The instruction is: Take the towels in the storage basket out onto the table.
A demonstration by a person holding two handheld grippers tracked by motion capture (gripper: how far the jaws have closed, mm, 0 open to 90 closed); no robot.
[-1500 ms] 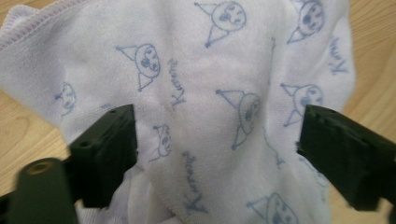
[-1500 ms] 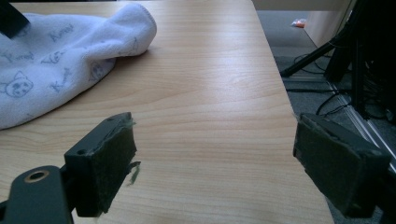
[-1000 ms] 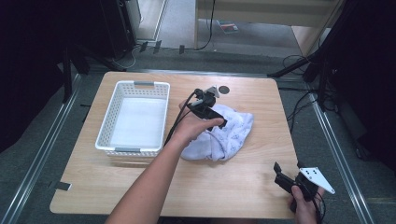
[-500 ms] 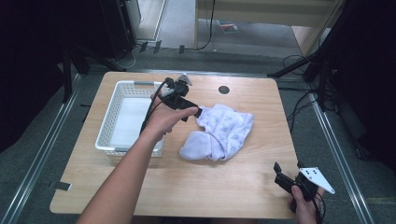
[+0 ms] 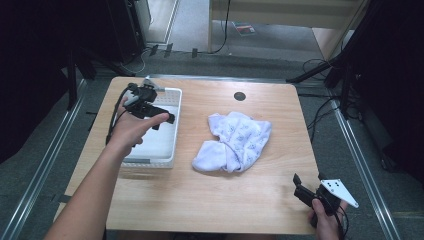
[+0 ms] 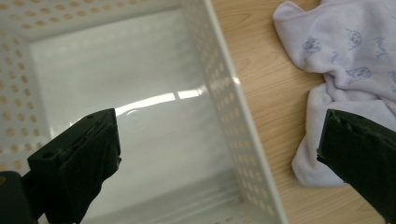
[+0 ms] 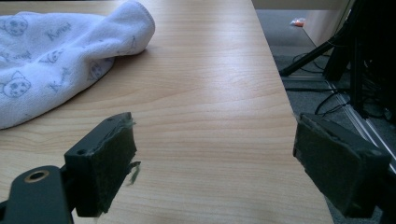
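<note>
High view: my left gripper [image 5: 161, 118] hangs over the basket [image 5: 176, 131], jaws apart, empty; right gripper [image 5: 303, 187] likewise apart, so I'd swing left over the towel [image 5: 235, 141] and pinch a raised fold.

A basket [image 5: 165, 150] stands on the left part of the table [image 5: 200, 200]; a crumpled cloth [image 5: 235, 140] lies right of it, near the centre. The left gripper [image 5: 165, 118] hangs above the basket; the right gripper [image 5: 300, 187] sits at the near right corner.

light: bright, even, overhead | glare: streak on basket [image 6: 154, 100] floor | blur: near jaws soft — surroundings dark
</note>
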